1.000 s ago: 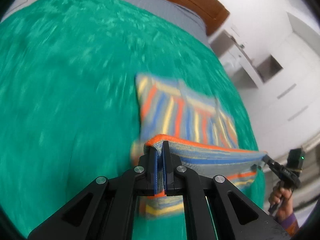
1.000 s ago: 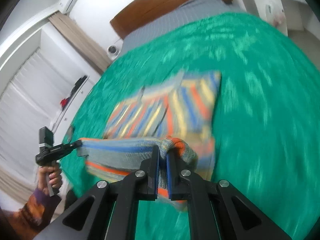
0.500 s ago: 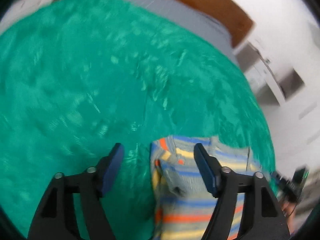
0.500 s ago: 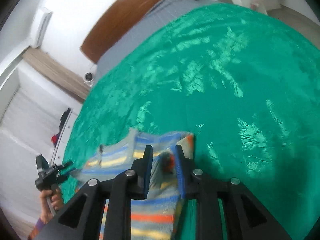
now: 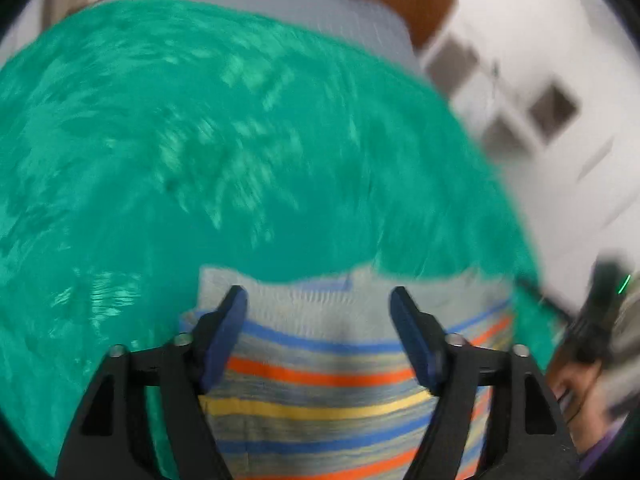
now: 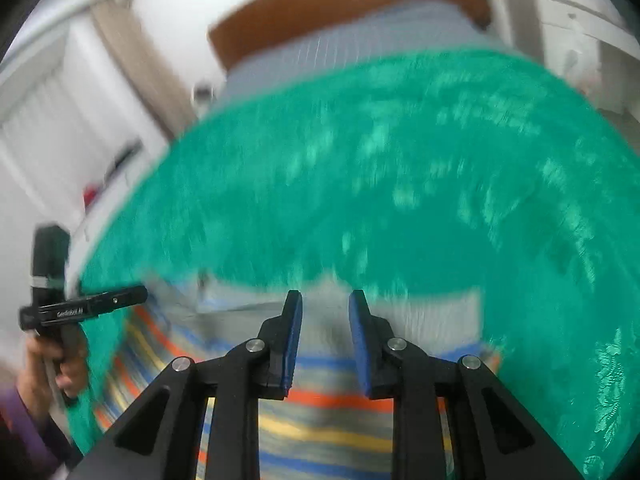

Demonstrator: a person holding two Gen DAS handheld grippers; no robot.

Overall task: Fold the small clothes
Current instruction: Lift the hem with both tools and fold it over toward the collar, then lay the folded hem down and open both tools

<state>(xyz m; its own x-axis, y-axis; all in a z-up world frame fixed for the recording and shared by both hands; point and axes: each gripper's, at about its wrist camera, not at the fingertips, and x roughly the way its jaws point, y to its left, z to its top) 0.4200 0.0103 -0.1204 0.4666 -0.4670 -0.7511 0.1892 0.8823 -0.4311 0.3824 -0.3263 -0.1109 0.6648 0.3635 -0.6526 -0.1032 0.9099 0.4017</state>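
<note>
A small garment (image 5: 320,360) with blue, orange and yellow stripes lies folded flat on the green bedspread (image 5: 200,160). Its grey ribbed edge faces the headboard. My left gripper (image 5: 318,294) hovers over that edge with its jaws wide and still opening, and nothing is pinched between them. In the right wrist view the garment (image 6: 324,400) lies under my right gripper (image 6: 325,296), whose jaws stand narrowly apart with no cloth pressed between the pads. A hand (image 6: 68,364) holds the left gripper (image 6: 100,304) at the far left.
The green bedspread (image 6: 400,200) stretches ahead to a grey sheet (image 5: 280,12) and a brown wooden headboard (image 6: 320,12). White cabinets (image 5: 552,128) stand to the right of the bed. White blinds (image 6: 48,120) hang to its left.
Both grippers were shut on the garment's lifted hem. They carried it over, let it go and opened. The garment now lies folded flat and both grippers have drawn back over it.
</note>
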